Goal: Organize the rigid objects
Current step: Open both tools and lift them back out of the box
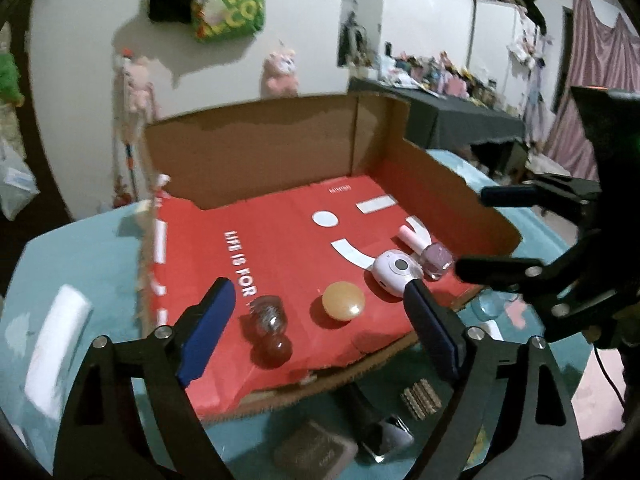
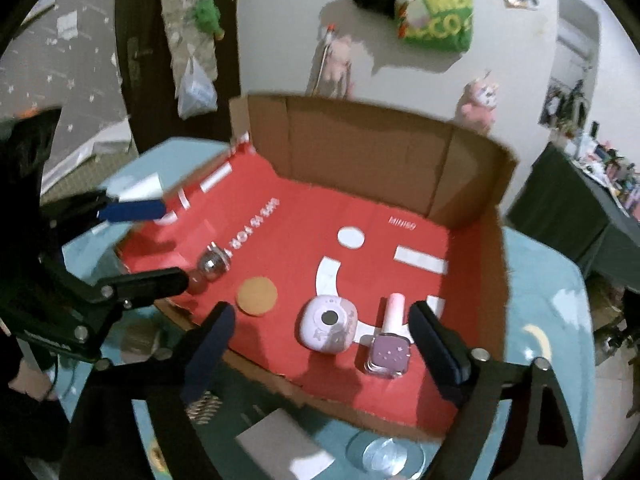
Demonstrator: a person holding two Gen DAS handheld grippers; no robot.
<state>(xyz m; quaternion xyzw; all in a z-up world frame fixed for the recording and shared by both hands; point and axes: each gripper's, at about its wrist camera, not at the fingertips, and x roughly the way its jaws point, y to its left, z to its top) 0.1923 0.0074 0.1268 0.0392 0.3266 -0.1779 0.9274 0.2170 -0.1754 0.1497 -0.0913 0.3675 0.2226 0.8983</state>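
A teal table (image 1: 80, 256) holds a cardboard box (image 1: 256, 152) with a red floor (image 2: 304, 224), its near side folded flat. Four things sit in a row along the near edge of that floor.

Farthest left, the left gripper (image 1: 316, 328) hovers over the box's near edge with its jaws spread wide and nothing between them. Just ahead of its left finger lies a small bottle (image 1: 270, 322) on its side, with a silvery cap and a reddish round body. Next to the right comes an orange round disc (image 1: 343, 301), lying flat and apart from the bottle. Right of that rests a pale lilac rounded case (image 2: 327, 327) with a dark circle on top. Just beside it lies a purple nail polish bottle (image 2: 387, 352) with a pink cap pointing toward the back wall.

The right gripper (image 2: 322, 354) is also wide open and empty, its fingers bracketing the case and nail polish from the near side without touching them.
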